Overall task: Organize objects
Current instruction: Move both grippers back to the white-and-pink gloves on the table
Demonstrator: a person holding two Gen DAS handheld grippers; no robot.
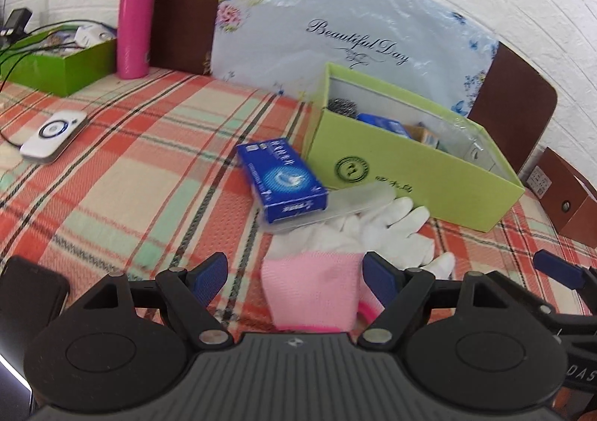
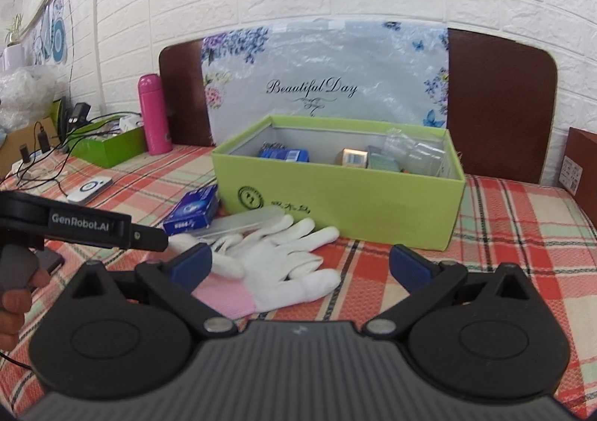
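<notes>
- Upper left of the left wrist view: a tall pink metal flask [image 1: 135, 25] stands beside a green cardboard tray [image 1: 59, 66].
- Centre: a blue rectangular carton [image 1: 284, 178] lies against a lime-green open cardboard box [image 1: 403, 175].
- Lower centre: the left gripper [image 1: 294, 273] is spread wide around the pink cuff of a white knitted glove [image 1: 335, 264], pads apart from it.
- In the right wrist view, the right gripper [image 2: 300, 264] is spread wide over the glove, pinching nothing.

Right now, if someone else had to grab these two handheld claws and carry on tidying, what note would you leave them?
Left gripper: jaws open, straddling the pink cuff of the white gloves, not pinching.
Right gripper: jaws open, empty, beside the gloves.
Green box: already holds several small items.
Left out in front of it: gloves, blue carton, clear plastic case.
</notes>
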